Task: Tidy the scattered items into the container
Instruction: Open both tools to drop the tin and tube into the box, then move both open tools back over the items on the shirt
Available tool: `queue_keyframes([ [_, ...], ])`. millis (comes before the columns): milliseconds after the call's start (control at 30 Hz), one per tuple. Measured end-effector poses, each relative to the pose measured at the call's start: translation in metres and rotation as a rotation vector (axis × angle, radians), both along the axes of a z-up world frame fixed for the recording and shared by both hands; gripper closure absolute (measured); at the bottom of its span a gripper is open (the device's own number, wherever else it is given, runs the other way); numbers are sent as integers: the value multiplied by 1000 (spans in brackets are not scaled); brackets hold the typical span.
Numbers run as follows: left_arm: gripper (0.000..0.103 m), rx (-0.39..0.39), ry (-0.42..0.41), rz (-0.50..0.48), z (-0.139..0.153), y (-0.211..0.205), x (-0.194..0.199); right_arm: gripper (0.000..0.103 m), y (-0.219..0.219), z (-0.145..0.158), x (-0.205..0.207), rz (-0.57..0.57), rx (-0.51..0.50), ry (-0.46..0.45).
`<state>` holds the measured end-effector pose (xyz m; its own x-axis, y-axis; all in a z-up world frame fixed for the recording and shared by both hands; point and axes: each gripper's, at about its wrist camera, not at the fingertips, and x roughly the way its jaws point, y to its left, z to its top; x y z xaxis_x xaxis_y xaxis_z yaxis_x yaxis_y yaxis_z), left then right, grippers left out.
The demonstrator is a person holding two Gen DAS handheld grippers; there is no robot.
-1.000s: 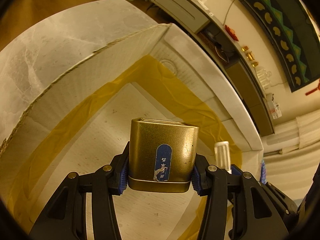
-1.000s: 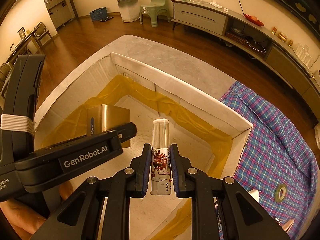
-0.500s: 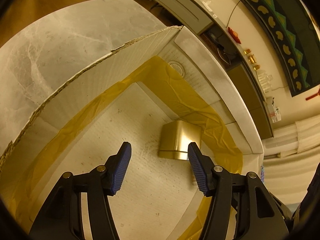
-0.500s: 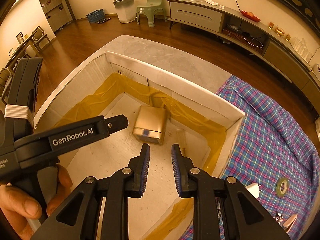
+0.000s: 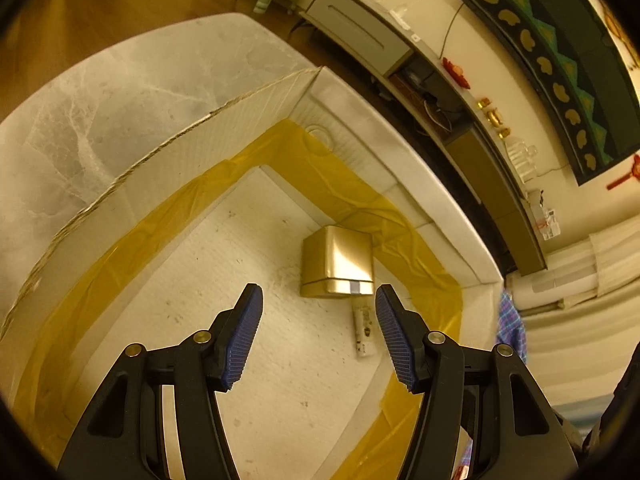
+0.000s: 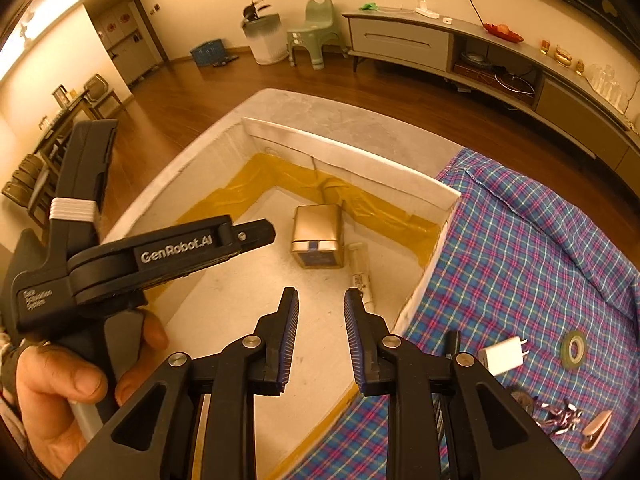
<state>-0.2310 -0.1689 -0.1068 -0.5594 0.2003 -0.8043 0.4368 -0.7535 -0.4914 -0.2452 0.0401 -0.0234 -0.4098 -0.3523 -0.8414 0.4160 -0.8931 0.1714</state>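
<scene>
A white cardboard box (image 5: 240,128) (image 6: 352,156), lined with yellow tape, stands on the marble table. A gold tin (image 5: 340,256) (image 6: 318,232) lies on the box floor near the far right corner. A small clear tube (image 5: 364,332) (image 6: 360,272) lies just beside it. My left gripper (image 5: 319,288) hovers above the floor, open and empty. My right gripper (image 6: 321,292) is also over the box; its jaws are opening a little with nothing between them. The left gripper's body (image 6: 172,248) shows in the right wrist view, held by a hand (image 6: 52,392).
A blue plaid cloth (image 6: 520,248) covers the table right of the box. On it lie a white charger (image 6: 502,356), a green tape roll (image 6: 574,350), a small metallic figure (image 6: 558,420) and a pink stapler-like item (image 6: 596,434). A long sideboard (image 6: 404,40) stands beyond.
The left gripper let go of the gold tin and the right gripper let go of the tube; both now lie on the box floor. Both grippers have drawn back and up.
</scene>
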Motion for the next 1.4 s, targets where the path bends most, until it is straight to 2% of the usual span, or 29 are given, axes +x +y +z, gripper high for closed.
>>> queue_keyframes([
  [400,41,-186,87,-37,41,31,45,74,15,36,78,92,-104,153],
  [633,41,-185,176,-98,63,51,76,72,32,54,130,123,-159,274],
  [767,41,-216,230,-115,72,69,102,69,43,60,158,140,-182,337],
  [933,41,-297,277,-93,77,83,137,66,54,62,189,168,-187,393],
  [1133,41,-389,392,-112,93,103,166,62,75,57,230,175,-150,462],
  [1233,41,-395,433,-141,94,117,175,62,88,53,244,167,-140,477],
  [1400,41,-393,442,-175,83,139,185,62,109,46,260,147,-159,487],
])
